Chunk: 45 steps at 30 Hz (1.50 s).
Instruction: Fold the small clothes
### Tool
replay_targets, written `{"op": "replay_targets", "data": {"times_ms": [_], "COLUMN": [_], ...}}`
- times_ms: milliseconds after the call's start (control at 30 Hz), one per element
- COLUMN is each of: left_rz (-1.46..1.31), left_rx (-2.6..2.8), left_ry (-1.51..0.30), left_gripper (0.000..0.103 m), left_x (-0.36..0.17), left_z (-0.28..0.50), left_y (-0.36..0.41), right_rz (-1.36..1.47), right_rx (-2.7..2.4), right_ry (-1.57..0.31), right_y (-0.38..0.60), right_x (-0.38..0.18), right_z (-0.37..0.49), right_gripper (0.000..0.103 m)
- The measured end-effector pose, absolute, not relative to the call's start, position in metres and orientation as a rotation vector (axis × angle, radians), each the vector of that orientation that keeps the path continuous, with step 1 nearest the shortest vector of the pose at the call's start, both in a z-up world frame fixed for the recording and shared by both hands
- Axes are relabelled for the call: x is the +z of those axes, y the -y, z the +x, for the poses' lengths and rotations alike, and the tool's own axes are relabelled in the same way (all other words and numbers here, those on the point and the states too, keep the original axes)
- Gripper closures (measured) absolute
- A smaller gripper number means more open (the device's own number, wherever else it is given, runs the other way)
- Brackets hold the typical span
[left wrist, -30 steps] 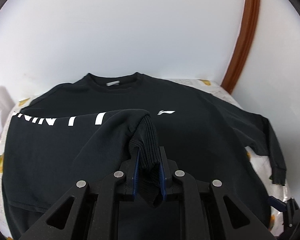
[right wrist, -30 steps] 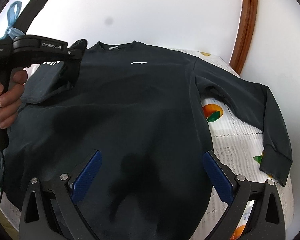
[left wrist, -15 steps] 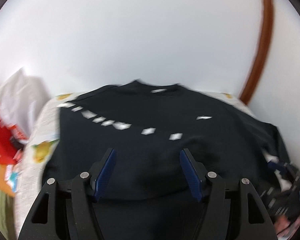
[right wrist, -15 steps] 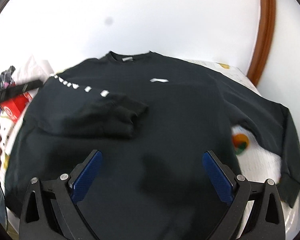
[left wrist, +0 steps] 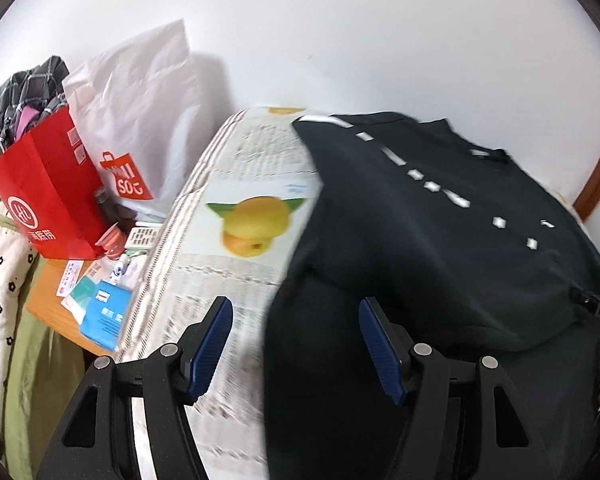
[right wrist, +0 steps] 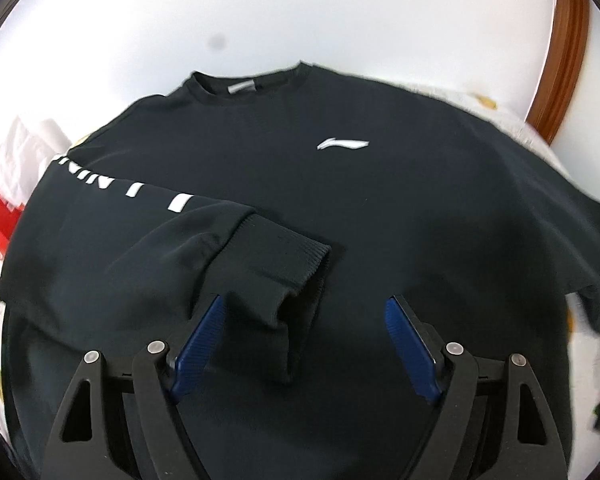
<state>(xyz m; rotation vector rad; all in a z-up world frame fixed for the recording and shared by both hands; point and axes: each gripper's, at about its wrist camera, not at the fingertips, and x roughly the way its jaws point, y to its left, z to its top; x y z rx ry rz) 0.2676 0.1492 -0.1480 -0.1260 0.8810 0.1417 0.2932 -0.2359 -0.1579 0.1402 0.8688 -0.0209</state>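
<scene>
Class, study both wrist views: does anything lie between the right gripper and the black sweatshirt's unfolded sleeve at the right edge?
Nothing visible does. The open right gripper hangs above the black sweatshirt; only the shirt's own body lies between it and the unfolded sleeve.

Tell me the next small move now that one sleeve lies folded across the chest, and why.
Probably take the right gripper to the other sleeve, which is spread out past the sweatshirt body, unfolded. Its jaws, just narrowing, hold nothing, and the left gripper is also open and empty.
</scene>
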Motion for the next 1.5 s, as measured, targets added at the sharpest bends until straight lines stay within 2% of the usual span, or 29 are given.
{"op": "replay_targets", "data": {"times_ms": [100, 167, 233, 300, 333, 367, 400, 500, 700, 967, 1033, 1067, 1100, 1200, 1267, 1433, 1500], "left_rz": [-0.090, -0.049, -0.027, -0.016, -0.007, -0.009, -0.011, 0.004, -0.031, -0.048, -0.059, -0.063, -0.069, -0.103, -0.110, -0.085, -0.088], "left_rx": [0.138, 0.148, 0.147, 0.135, 0.118, 0.101, 0.096, 0.117, 0.124, 0.142, 0.144, 0.146, 0.149, 0.142, 0.138, 0.134, 0.126], "left_ry": [-0.900, -0.907, -0.903, -0.894, -0.890, -0.889, -0.888, -0.881, -0.887, -0.896, -0.906, -0.910, -0.916, -0.934, -0.938, -0.924, -0.919], "left_gripper": [0.045, 0.054, 0.057, 0.065, 0.076, 0.090, 0.094, 0.096, 0.097, 0.097, 0.096, 0.094, 0.094, 0.091, 0.084, 0.072, 0.063], "left_x": [-0.160, -0.167, -0.171, -0.173, -0.173, -0.173, -0.173, -0.174, -0.174, -0.174, -0.172, -0.172, -0.171, -0.169, -0.167, -0.157, -0.151], "left_z": [0.279, 0.289, 0.297, 0.302, 0.304, 0.305, 0.305, 0.304, 0.301, 0.301, 0.300, 0.299, 0.297, 0.291, 0.284, 0.260, 0.250], "left_y": [-0.151, -0.150, -0.149, -0.145, -0.141, -0.139, -0.137, -0.134, -0.141, -0.141, -0.142, -0.142, -0.142, -0.145, -0.143, -0.132, -0.127], "right_rz": [0.182, 0.173, 0.161, 0.130, 0.113, 0.097, 0.096, 0.086, 0.115, 0.178, 0.159, 0.137, 0.122, 0.076, 0.051, 0.036, 0.055], "right_rx": [-0.013, -0.021, -0.015, -0.006, 0.000, 0.029, 0.065, 0.076, -0.040, -0.136, -0.156, -0.182, -0.198, -0.244, -0.262, -0.242, -0.231], "right_ry": [-0.882, -0.868, -0.867, -0.853, -0.846, -0.842, -0.842, -0.779, -0.615, -0.773, -0.796, -0.807, -0.810, -0.828, -0.828, -0.813, -0.804], "right_y": [0.237, 0.232, 0.227, 0.219, 0.216, 0.211, 0.208, 0.207, 0.258, 0.305, 0.304, 0.304, 0.307, 0.307, 0.307, 0.314, 0.318], "right_x": [-0.165, -0.164, -0.163, -0.160, -0.159, -0.157, -0.155, -0.137, -0.096, -0.136, -0.144, -0.147, -0.148, -0.143, -0.140, -0.134, -0.134], "right_z": [0.305, 0.312, 0.321, 0.327, 0.329, 0.331, 0.334, 0.335, 0.325, 0.348, 0.349, 0.346, 0.341, 0.325, 0.312, 0.267, 0.249], "right_gripper": [0.021, 0.022, 0.031, 0.048, 0.056, 0.074, 0.081, 0.084, 0.084, 0.081, 0.074, 0.066, 0.062, 0.059, 0.056, 0.047, 0.036]}}
